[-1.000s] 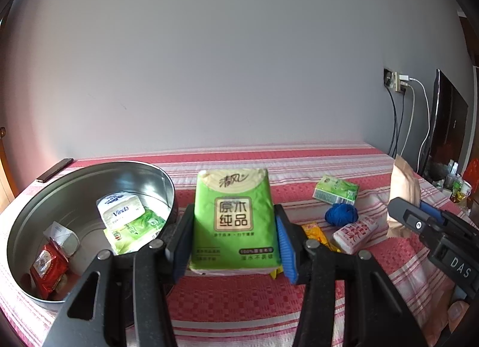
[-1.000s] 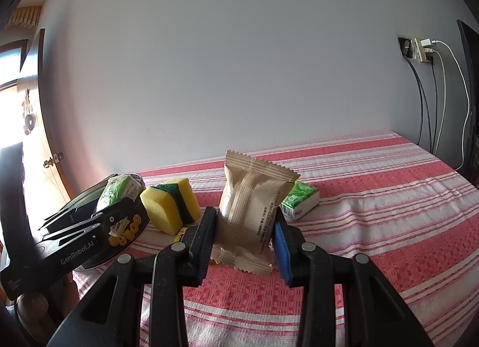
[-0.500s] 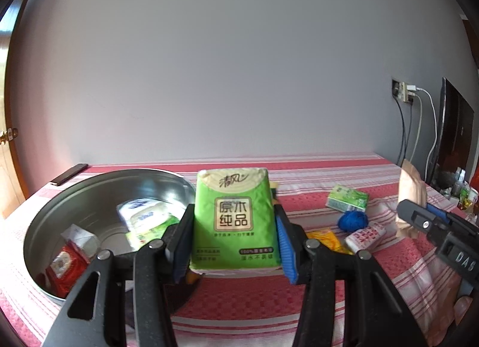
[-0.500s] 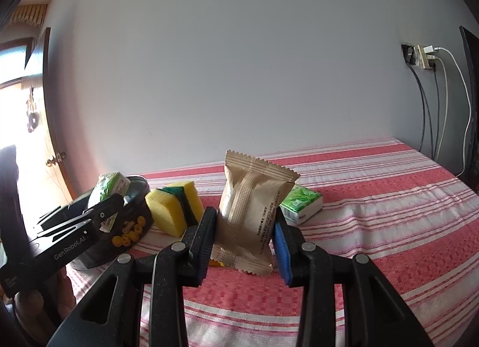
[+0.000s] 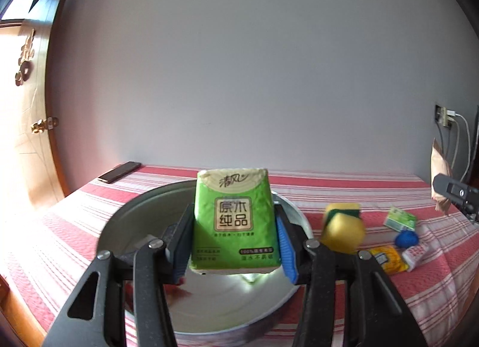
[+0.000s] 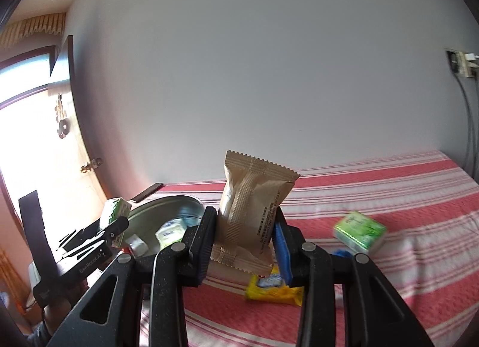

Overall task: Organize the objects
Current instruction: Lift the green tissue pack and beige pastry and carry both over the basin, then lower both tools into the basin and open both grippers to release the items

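Green tissue pack (image 5: 236,221), upright, is pinched between the pads of the left gripper (image 5: 235,245), which holds it in the air above a round metal basin (image 5: 125,227) on a red and white striped cloth (image 5: 374,191). Brown paper pouch (image 6: 251,212), also upright, is clamped in the right gripper (image 6: 244,242), lifted off the same cloth. Small packets lie in the basin, blurred. Just right of the basin sits a yellow sponge (image 5: 342,227) with a green side. Further right on the cloth are a yellow packet (image 5: 387,260), a white and red packet (image 5: 416,257), a blue ball (image 5: 406,239) and a small green pack (image 5: 399,219), close together. A dark phone (image 5: 119,172) lies at the cloth's far left edge near a wooden door (image 5: 27,125). A plain grey wall (image 5: 239,77) stands behind, with a socket (image 5: 444,116) and cables at the right
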Demonstrator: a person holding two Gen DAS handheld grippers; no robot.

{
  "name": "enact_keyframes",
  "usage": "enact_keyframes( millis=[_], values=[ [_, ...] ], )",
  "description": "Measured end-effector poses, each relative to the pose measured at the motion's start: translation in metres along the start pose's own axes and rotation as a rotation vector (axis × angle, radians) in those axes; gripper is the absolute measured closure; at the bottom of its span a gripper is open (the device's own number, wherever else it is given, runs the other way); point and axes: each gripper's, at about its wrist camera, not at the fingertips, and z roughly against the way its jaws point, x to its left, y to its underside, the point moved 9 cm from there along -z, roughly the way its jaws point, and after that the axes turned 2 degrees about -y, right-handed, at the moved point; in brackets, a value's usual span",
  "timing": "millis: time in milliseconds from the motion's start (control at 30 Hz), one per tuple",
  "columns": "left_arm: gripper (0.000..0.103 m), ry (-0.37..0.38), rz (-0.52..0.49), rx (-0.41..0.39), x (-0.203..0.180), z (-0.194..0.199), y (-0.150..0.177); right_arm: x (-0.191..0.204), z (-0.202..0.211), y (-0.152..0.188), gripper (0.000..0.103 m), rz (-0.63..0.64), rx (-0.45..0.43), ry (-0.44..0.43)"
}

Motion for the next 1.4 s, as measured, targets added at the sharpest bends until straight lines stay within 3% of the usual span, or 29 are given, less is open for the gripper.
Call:
enact_keyframes(
  millis=[600,1400],
  values=[
    [0.054,-0.059,0.035,0.128,0.063,-0.038,0.014,0.081,-0.086,0.002,0.064,0.121,0.154,-0.111],
    [0.054,-0.109,0.041,0.217,0.096,-0.059,0.030,0.144,-0.140,0.049,0.064,0.227,0.298,-0.179]
  ],
)
